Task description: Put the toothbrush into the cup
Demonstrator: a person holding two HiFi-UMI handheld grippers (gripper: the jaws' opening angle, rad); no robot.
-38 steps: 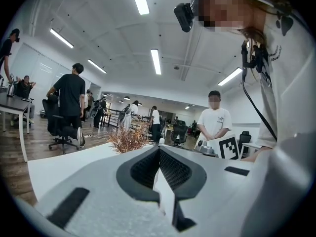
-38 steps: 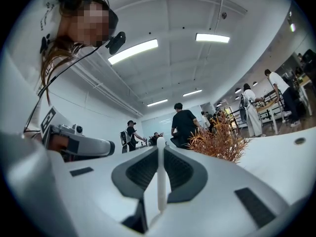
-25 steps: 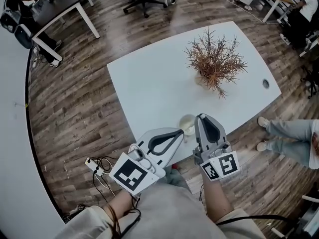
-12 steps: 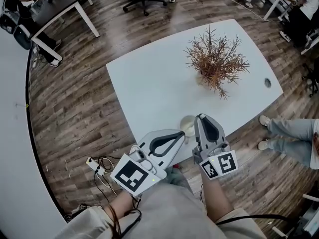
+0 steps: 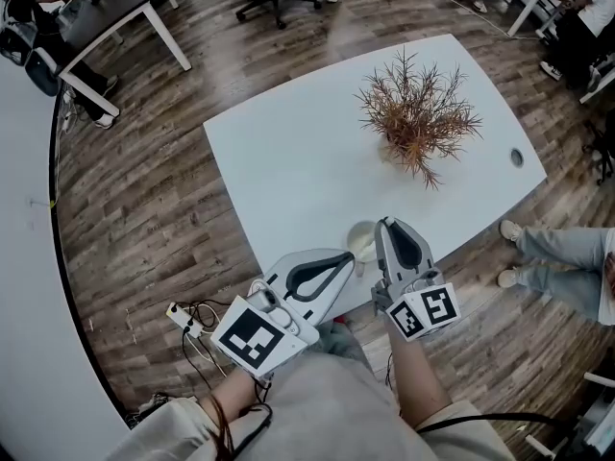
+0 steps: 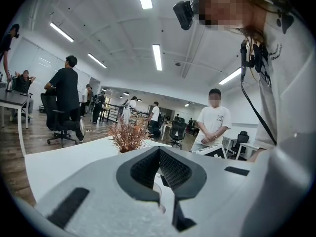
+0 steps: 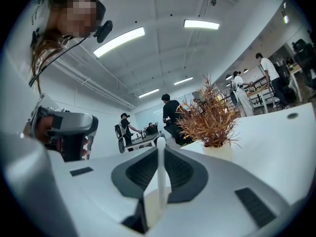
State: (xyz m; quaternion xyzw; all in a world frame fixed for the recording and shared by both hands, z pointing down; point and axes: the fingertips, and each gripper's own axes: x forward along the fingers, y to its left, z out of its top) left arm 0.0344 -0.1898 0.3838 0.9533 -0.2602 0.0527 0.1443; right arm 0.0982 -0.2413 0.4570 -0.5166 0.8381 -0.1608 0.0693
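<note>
A cream cup [image 5: 361,239] stands near the front edge of the white table [image 5: 288,161]. In the right gripper view a white toothbrush [image 7: 160,174] stands upright between the jaw tips, its lower end over the cup [image 7: 150,206]. My right gripper [image 5: 386,223] [image 7: 161,147] is shut on the toothbrush, just right of the cup. My left gripper [image 5: 352,254] [image 6: 159,150] is shut, its tip at the cup's near left side. The cup [image 6: 159,194] shows through its jaw gap. The toothbrush is hidden in the head view.
A dried potted plant [image 5: 415,113] stands at the table's far right, with a cable hole [image 5: 516,158] beyond it. A power strip with cables [image 5: 183,320] lies on the floor at the left. A person's legs [image 5: 557,257] are at the table's right. Desks and chairs stand behind.
Almost nothing: the right gripper's marker cube has tilted slightly, and both grippers stay by the cup.
</note>
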